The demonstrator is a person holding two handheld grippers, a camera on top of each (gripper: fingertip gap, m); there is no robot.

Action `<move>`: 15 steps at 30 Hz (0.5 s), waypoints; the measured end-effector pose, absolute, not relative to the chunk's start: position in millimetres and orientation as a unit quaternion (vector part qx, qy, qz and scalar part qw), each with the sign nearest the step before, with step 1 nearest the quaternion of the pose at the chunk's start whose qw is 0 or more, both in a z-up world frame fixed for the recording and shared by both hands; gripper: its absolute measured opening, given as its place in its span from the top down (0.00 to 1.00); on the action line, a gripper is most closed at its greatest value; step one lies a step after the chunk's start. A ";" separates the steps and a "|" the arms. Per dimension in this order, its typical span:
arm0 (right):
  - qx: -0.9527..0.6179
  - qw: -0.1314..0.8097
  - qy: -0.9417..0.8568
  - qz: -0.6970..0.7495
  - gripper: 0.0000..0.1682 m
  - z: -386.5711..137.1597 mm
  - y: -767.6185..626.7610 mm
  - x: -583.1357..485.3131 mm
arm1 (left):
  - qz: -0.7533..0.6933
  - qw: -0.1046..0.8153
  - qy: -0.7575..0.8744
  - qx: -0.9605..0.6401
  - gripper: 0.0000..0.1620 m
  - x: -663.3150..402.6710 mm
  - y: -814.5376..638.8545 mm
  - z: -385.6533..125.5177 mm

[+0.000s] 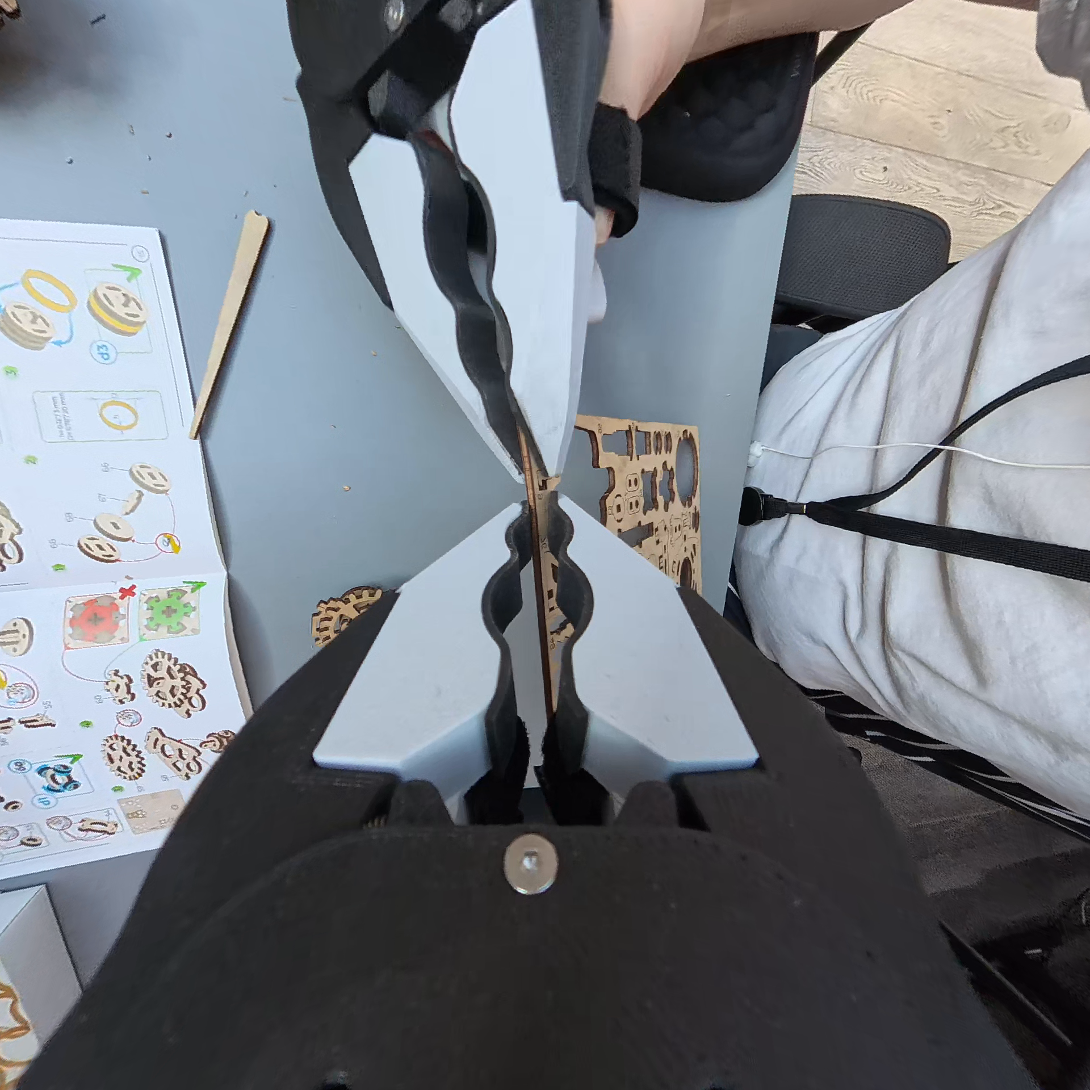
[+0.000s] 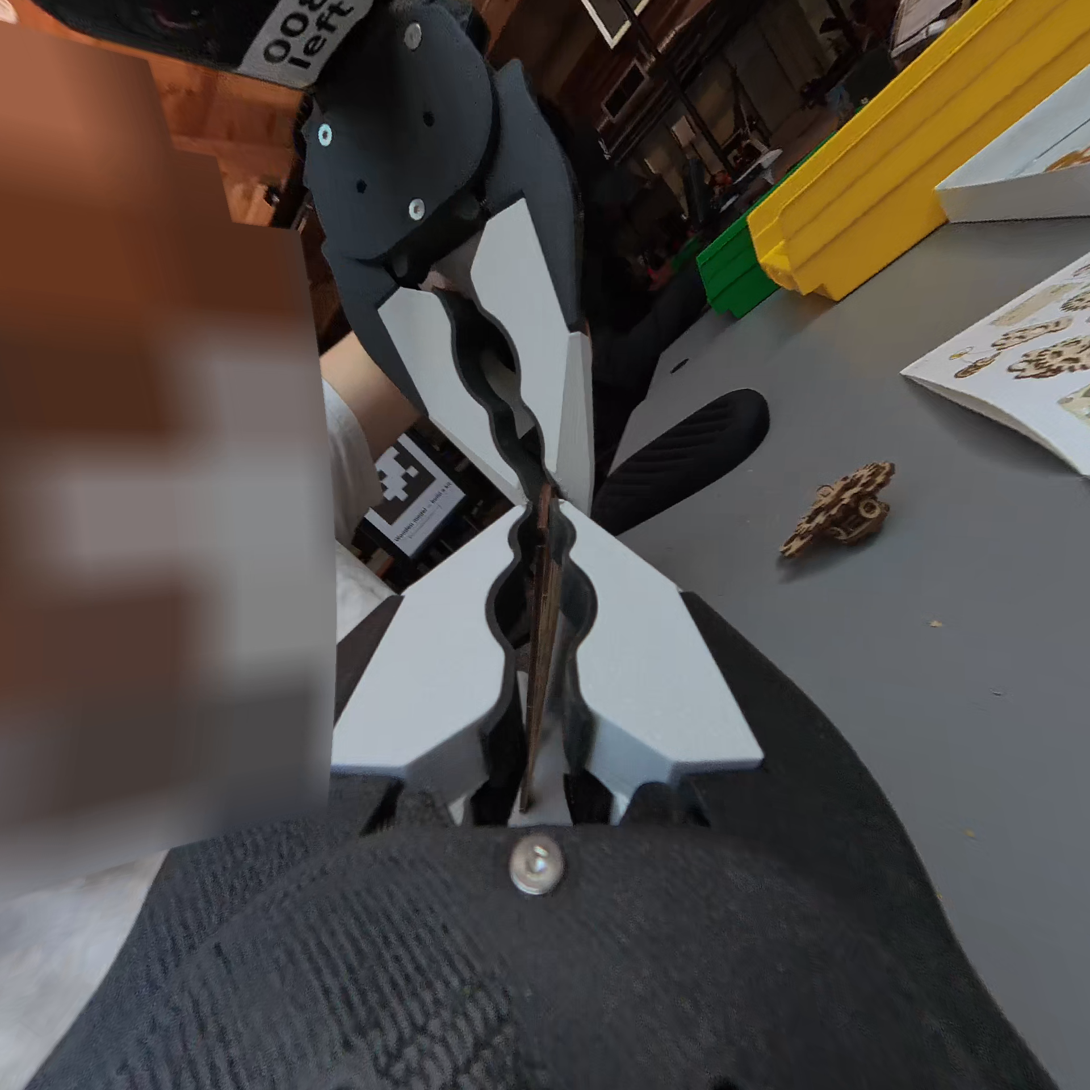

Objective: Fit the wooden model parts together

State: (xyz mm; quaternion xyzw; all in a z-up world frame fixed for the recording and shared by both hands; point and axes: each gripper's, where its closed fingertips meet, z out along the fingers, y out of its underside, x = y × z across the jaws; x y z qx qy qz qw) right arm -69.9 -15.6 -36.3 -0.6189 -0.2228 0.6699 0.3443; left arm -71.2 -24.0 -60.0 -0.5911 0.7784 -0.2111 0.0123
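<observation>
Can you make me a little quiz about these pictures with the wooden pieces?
1. True or false: the left gripper is shut on the thin wooden sheet.
2. Which thing lies on the grey table in the right wrist view? A) a small wooden gear model B) a pair of scissors C) a cup
3. How many grippers are holding the sheet?

Key: 1 true. 2 A. 3 two: the right gripper clamps it too, tip to tip with the left one.
</observation>
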 end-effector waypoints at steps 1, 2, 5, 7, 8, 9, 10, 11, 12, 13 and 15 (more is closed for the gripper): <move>-0.635 0.362 -0.241 0.638 0.98 -40.0 -14.6 -70.1 | -0.207 0.010 0.778 -0.594 0.98 -71.4 -23.0 -62.7; -0.643 0.372 -0.247 0.622 0.99 -41.4 -13.5 -69.7 | -0.206 0.009 0.776 -0.596 0.98 -70.8 -22.0 -63.7; -0.639 0.364 -0.233 0.636 0.99 -39.2 -11.7 -66.6 | -0.206 0.014 0.771 -0.602 0.98 -67.9 -20.1 -61.8; -0.638 0.358 -0.229 0.643 0.99 -38.8 -11.5 -65.9 | -0.200 0.015 0.772 -0.602 0.98 -67.4 -19.7 -61.6; -0.640 0.359 -0.232 0.638 0.99 -39.3 -11.8 -66.2 | -0.197 0.015 0.774 -0.602 0.98 -67.8 -19.8 -61.9; -0.643 0.360 -0.238 0.632 0.99 -39.9 -12.4 -66.4 | -0.194 0.015 0.775 -0.602 0.98 -68.0 -19.9 -62.2; -0.646 0.362 -0.241 0.628 0.99 -40.3 -12.5 -66.3 | -0.192 0.016 0.775 -0.601 0.98 -67.8 -19.7 -62.2; -0.647 0.361 -0.240 0.627 0.99 -40.1 -12.8 -66.3 | -0.191 0.016 0.776 -0.601 0.98 -67.8 -19.8 -62.0; -0.646 0.357 -0.238 0.631 0.99 -39.7 -13.3 -66.3 | -0.191 0.015 0.776 -0.600 0.98 -67.7 -20.5 -61.7; -0.645 0.351 -0.235 0.637 1.00 -38.9 -14.8 -66.3 | -0.192 0.015 0.779 -0.597 0.98 -67.6 -21.7 -61.0; -0.634 0.349 -0.230 0.650 1.00 -35.4 -17.5 -65.8 | -0.195 0.018 0.785 -0.588 0.98 -66.9 -24.4 -57.8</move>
